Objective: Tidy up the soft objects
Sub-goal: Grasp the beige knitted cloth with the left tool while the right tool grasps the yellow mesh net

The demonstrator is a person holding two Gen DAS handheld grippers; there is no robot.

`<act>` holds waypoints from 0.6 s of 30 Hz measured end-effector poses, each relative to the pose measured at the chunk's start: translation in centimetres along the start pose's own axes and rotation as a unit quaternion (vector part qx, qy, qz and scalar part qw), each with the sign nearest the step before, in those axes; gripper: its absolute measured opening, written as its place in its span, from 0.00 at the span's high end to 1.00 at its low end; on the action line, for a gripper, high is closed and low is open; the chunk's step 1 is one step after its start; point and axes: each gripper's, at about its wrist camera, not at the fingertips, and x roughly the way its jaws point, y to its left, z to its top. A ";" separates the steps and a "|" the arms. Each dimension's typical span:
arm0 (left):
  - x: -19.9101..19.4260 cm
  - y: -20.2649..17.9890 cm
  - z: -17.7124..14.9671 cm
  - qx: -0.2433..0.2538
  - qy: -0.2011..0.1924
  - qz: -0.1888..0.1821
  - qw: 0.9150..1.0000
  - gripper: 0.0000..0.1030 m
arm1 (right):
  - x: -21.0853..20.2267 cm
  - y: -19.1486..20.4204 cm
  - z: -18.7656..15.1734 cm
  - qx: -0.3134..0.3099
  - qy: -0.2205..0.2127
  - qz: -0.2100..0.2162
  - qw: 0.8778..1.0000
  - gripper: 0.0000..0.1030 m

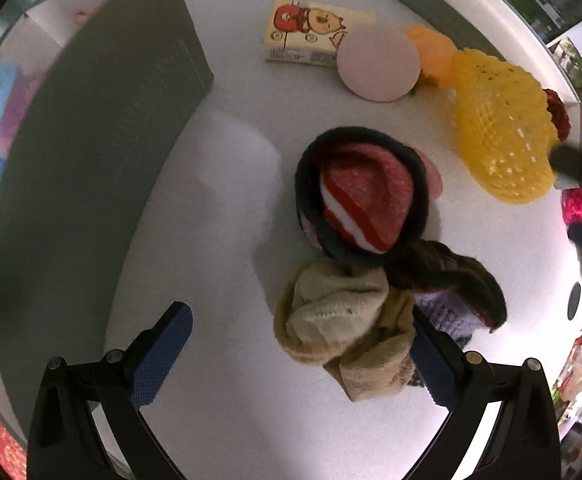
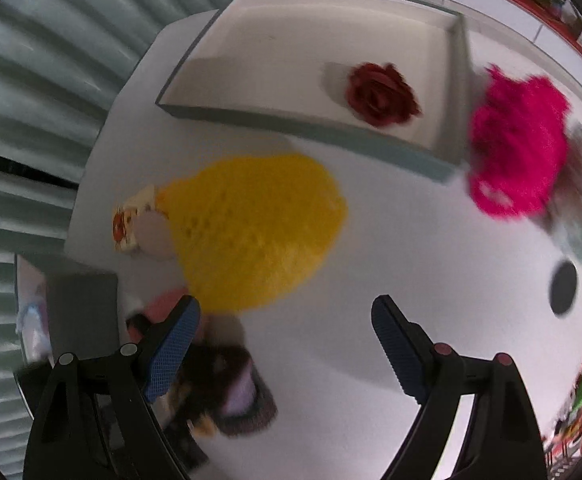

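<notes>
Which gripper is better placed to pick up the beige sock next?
Left. The left gripper is open with the beige sock between its fingers; the right gripper is open above bare table.

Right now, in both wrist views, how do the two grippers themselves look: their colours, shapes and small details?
Both are alike: black frames with two arms that taper toward the tips. The left gripper has textured blue pads on its fingers and grey round screw heads. The right gripper has the same blue pads; its screw heads are grey on one side, reddish on the other. No cables or sleeves show.
</notes>
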 end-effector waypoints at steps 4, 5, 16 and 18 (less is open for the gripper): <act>0.9 0.4 0.4 -0.002 0.004 -0.003 1.000 0.00 | 2.3 0.5 2.2 0.007 -0.001 0.020 1.000 0.13; 1.0 0.5 0.4 -0.004 0.006 -0.004 1.000 0.00 | 3.0 0.8 2.6 0.003 0.000 0.019 1.000 0.13; 2.4 3.8 0.0 -0.034 0.037 -0.033 0.998 0.00 | 5.1 0.4 2.3 0.006 0.036 0.026 0.999 0.89; 2.4 4.1 0.1 -0.021 0.039 -0.032 0.998 0.00 | 4.0 0.0 1.7 0.002 0.031 0.027 0.999 0.89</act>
